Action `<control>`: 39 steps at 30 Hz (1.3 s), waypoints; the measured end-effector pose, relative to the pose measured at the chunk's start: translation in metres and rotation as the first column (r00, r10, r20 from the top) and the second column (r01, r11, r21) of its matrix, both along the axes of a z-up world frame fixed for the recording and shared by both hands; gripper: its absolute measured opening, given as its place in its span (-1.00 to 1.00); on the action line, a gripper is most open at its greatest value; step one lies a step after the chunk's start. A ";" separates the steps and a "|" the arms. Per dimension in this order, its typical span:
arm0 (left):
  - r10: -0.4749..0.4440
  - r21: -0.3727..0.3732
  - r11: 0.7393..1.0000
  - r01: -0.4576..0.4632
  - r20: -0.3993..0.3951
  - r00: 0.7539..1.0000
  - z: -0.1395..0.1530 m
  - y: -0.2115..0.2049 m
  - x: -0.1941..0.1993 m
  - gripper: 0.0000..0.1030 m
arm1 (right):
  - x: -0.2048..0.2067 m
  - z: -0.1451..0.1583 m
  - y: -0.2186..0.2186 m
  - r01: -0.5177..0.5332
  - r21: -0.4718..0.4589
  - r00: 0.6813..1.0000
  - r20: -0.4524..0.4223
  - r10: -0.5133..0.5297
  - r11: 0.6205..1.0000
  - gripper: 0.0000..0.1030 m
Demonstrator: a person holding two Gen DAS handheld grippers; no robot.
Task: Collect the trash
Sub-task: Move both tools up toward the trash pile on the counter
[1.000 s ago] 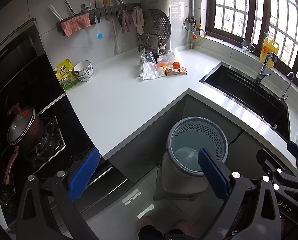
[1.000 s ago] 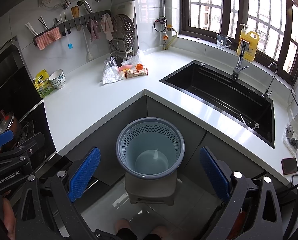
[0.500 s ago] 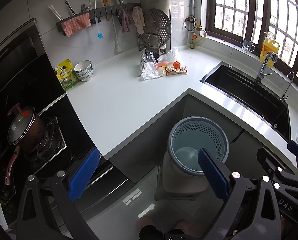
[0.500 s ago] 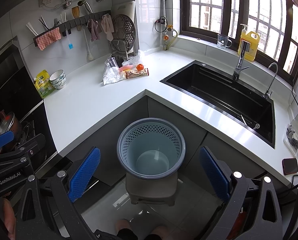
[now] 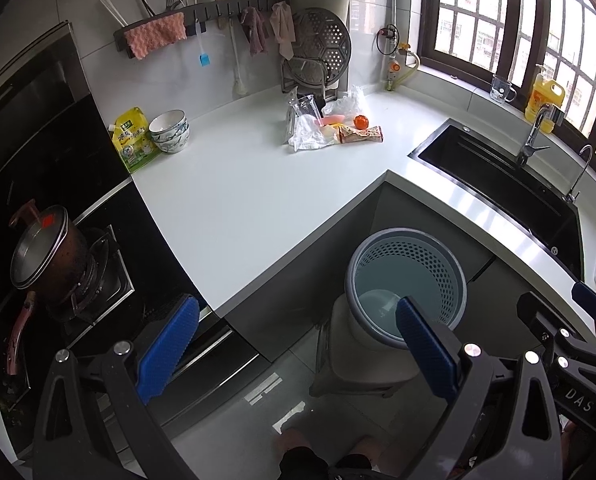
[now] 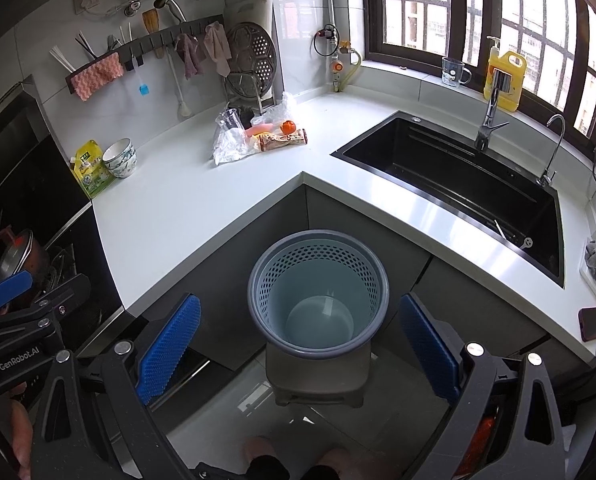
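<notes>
both grippers (image 5: 296, 344) (image 6: 296, 344) open above basket (image 6: 318, 292)

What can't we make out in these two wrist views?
- Blue perforated trash basket: left view, the left gripper finger covers part of its floor.
- Trash pile of clear plastic bags and wrappers: both views, too small to count items.
- Black sink: right view, near wall hides the basin bottom.
- Right gripper: open, empty.

Bright daylight from the windows (image 6: 478, 12) floods both sharp fisheye views, throwing glare on the white counter (image 5: 238, 200) beside the sink (image 6: 450, 176), while curved edges bend and darken into black corners.
</notes>
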State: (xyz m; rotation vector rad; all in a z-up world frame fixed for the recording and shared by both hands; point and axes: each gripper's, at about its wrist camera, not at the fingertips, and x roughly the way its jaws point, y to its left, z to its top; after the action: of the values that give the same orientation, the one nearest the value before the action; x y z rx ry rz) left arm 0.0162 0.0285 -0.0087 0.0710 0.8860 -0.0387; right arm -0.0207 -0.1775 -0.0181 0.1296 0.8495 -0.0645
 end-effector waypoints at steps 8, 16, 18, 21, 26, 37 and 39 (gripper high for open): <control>-0.012 -0.008 1.000 0.012 -0.008 1.000 -0.008 0.025 0.032 0.88 | 0.017 -0.002 0.011 0.009 0.030 1.000 0.011 -0.010 1.000 0.84; -0.035 -0.004 0.999 0.035 -0.068 0.997 -0.033 0.027 0.076 0.88 | 0.044 -0.015 0.003 0.002 0.030 1.000 -0.009 -0.002 1.000 0.84; -0.039 -0.008 0.999 0.039 -0.073 0.997 -0.037 0.022 0.086 0.88 | 0.053 -0.021 -0.005 -0.026 0.064 1.000 -0.010 0.026 0.998 0.84; -0.023 -0.017 1.000 0.021 -0.061 0.998 -0.036 0.011 0.101 0.88 | 0.072 -0.026 -0.018 -0.073 0.105 0.997 0.001 0.073 0.992 0.84; 0.048 -0.022 0.999 -0.049 -0.030 0.998 -0.027 -0.005 0.132 0.88 | 0.116 -0.020 -0.041 -0.147 0.110 0.988 0.069 0.140 0.983 0.84; 0.178 0.020 0.984 -0.177 -0.037 0.983 -0.022 -0.002 0.219 0.88 | 0.244 -0.029 -0.060 -0.207 0.120 0.977 0.080 0.198 0.971 0.84; 0.179 0.032 0.983 -0.178 -0.035 0.983 -0.026 0.003 0.248 0.88 | 0.270 -0.031 -0.052 -0.201 0.043 0.977 0.086 0.197 0.979 0.84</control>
State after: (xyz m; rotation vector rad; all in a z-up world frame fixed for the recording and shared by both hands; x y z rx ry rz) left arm 0.2640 0.0315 -0.0351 0.0170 0.9276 0.1408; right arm 0.2493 -0.2297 -0.0487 0.0944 0.7790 0.1504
